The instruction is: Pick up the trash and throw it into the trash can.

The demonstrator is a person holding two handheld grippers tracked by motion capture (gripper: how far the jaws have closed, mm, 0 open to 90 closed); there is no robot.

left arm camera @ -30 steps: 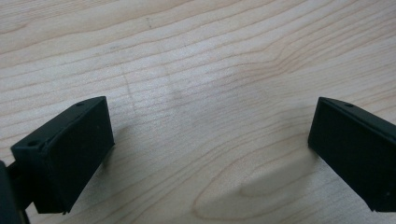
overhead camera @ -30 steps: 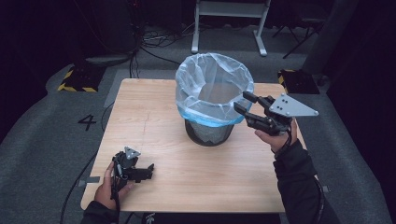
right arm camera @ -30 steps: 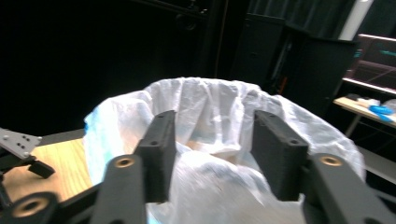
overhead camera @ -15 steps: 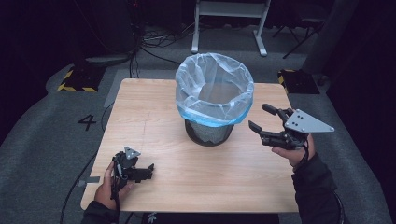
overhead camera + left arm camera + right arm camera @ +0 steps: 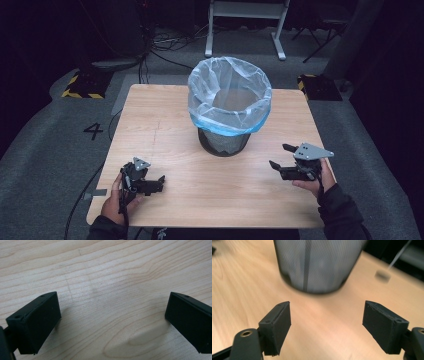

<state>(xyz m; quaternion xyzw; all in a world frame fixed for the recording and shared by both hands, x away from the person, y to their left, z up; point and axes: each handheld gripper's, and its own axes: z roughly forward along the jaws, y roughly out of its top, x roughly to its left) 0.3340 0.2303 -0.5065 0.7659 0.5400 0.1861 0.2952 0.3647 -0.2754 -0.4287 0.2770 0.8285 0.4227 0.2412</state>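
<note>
Dark studio: floor cables point(image 5: 165, 42), hazard-striped blocks point(image 5: 80, 86)

Ahead of the right gripper point(image 5: 281, 157), the bin point(image 5: 318, 263) is dark metal mesh, lined with a thin, crinkled, translucent plastic bag point(image 5: 230, 95). Under both grippers the table point(image 5: 165, 125) is pale, matt, smooth-grained wood.

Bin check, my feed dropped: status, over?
Right gripper open, jaws just widened, nothing between them. Left gripper open, low over table. Lined mesh bin upright, untouched. Nothing in the way.

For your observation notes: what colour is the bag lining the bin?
Translucent pale blue bag, clearest in the high view.
</note>
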